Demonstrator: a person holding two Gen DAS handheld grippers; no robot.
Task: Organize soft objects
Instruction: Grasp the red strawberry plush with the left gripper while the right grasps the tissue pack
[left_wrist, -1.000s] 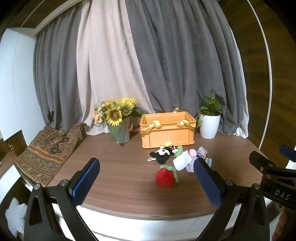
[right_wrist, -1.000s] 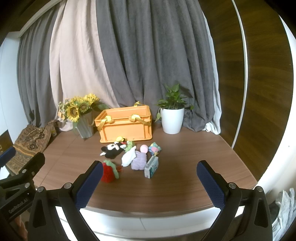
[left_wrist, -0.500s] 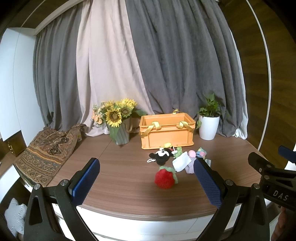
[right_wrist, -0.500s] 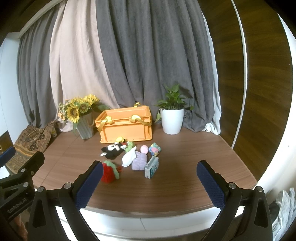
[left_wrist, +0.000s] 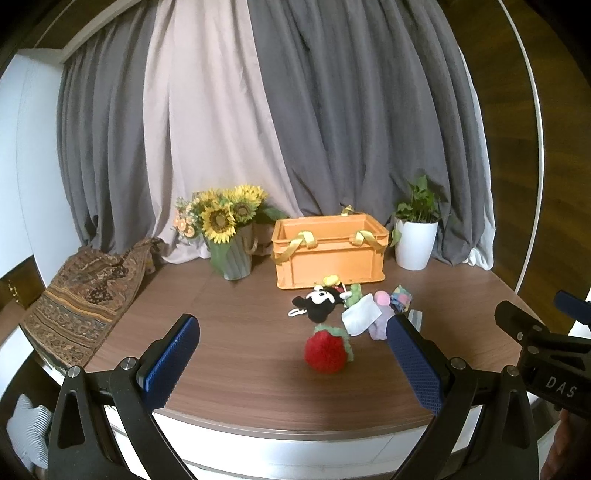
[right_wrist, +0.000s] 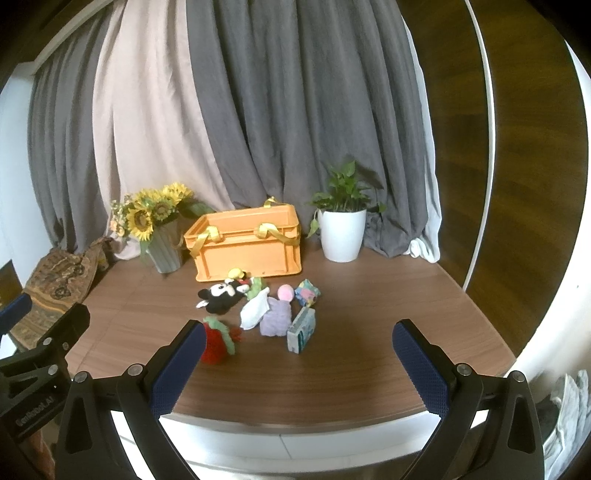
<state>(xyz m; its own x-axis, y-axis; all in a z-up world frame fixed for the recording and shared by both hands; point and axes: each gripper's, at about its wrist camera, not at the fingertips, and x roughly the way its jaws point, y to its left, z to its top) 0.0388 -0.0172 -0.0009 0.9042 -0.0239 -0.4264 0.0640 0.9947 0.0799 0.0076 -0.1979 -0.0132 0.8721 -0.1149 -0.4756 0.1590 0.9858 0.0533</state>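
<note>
You had not yet picked anything: both the left gripper (left_wrist: 291, 363) and right gripper (right_wrist: 297, 365) stood wide open and empty, short of the table (left_wrist: 240, 373). The soft toys (right_wrist: 258, 310) lay clustered at twelve o'clock, just before the orange crate (right_wrist: 247, 247). Your next move, I judged, called for reaching to the red plush (left_wrist: 327, 350), nearest at one o'clock of your left gripper.

Before me, grey and pale curtains (left_wrist: 258, 129) hang behind my round wooden bench (left_wrist: 240, 332), beside a dark wood-panelled wall (right_wrist: 524, 147).
</note>
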